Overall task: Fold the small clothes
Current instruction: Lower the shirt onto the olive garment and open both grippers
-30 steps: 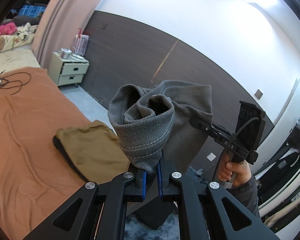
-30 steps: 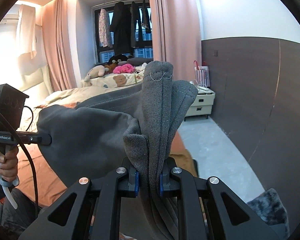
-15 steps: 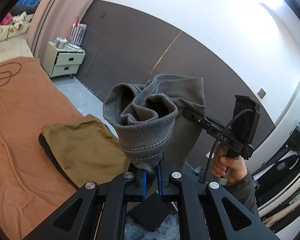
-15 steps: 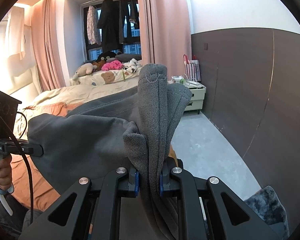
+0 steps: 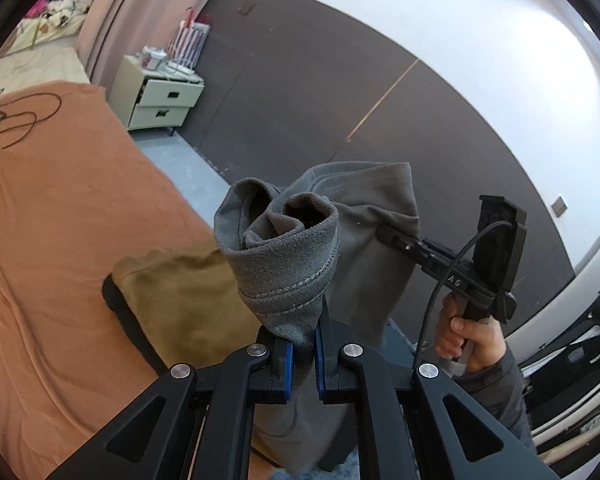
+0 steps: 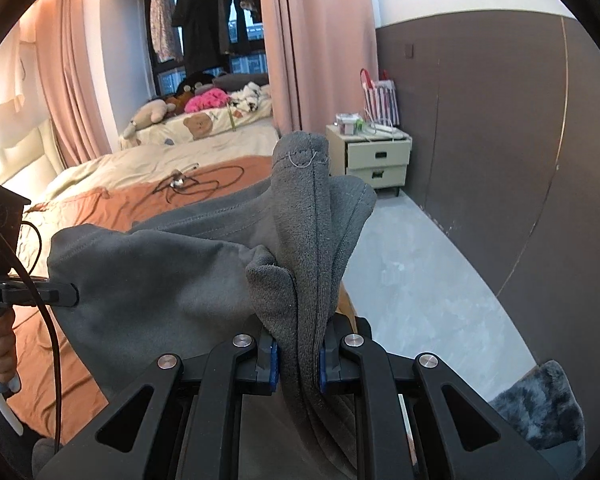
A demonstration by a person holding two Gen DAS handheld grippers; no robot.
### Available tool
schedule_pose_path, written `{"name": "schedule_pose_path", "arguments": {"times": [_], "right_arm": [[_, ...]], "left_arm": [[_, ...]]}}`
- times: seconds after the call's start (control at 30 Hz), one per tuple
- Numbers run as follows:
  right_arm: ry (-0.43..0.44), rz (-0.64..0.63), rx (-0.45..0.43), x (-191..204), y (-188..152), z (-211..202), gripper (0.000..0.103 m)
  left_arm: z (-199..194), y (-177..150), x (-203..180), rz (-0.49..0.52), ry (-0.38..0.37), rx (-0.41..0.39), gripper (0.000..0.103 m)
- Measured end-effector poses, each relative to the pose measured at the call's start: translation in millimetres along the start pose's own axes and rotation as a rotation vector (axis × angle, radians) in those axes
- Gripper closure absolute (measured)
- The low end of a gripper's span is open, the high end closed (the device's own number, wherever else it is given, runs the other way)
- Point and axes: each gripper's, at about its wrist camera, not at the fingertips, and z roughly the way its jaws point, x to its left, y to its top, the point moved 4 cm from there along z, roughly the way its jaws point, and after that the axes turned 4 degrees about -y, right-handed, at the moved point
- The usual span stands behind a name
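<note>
A small grey garment [image 5: 292, 256] hangs in the air between both grippers, above the near end of the orange bed cover [image 5: 52, 200]. My left gripper [image 5: 302, 354] is shut on a bunched, hemmed opening of it. My right gripper [image 6: 298, 354] is shut on another gathered edge of the grey garment [image 6: 308, 232], which stands up in folds. The right gripper [image 5: 384, 233] also shows in the left wrist view, pinching the cloth's far side. The left gripper [image 6: 74, 295] shows at the left of the right wrist view.
A folded olive garment [image 5: 180, 300] lies on a black one at the bed's near corner. A black cable [image 6: 200, 186] lies further up the bed. A cream nightstand [image 6: 376, 156] stands by the dark wall. A dark furry rug [image 6: 540, 412] lies on the grey floor.
Both grippers have come down and moved along the bed with the grey garment stretched between them. The bed cover and the olive pile now sit larger and closer in the left wrist view.
</note>
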Motion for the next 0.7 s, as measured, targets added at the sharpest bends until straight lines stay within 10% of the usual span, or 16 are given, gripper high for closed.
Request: {"name": "schedule_pose_path", "arguments": {"times": [0.33,0.43,0.57,0.7], "right_arm": [[-0.026,-0.009,0.104,0.6,23.4,77.8,0.093],[-0.097,0.011,0.172,-2.8,20.1,104.0,0.09],[-0.219,0.086,0.277,-17.3,18.3,132.2,0.056],[-0.218,0.12,0.236,-26.9,31.2,113.2,0.051]], "left_arm": [[44.4,1.1,82.9,-0.07,0.027,0.028,0.095],[59.0,-0.8,110.7,-0.09,0.155,0.041,0.093],[75.5,-18.5,148.7,-0.194,0.236,0.128,0.085],[59.4,-28.0,161.1,-0.215,0.274,0.102,0.052]]}}
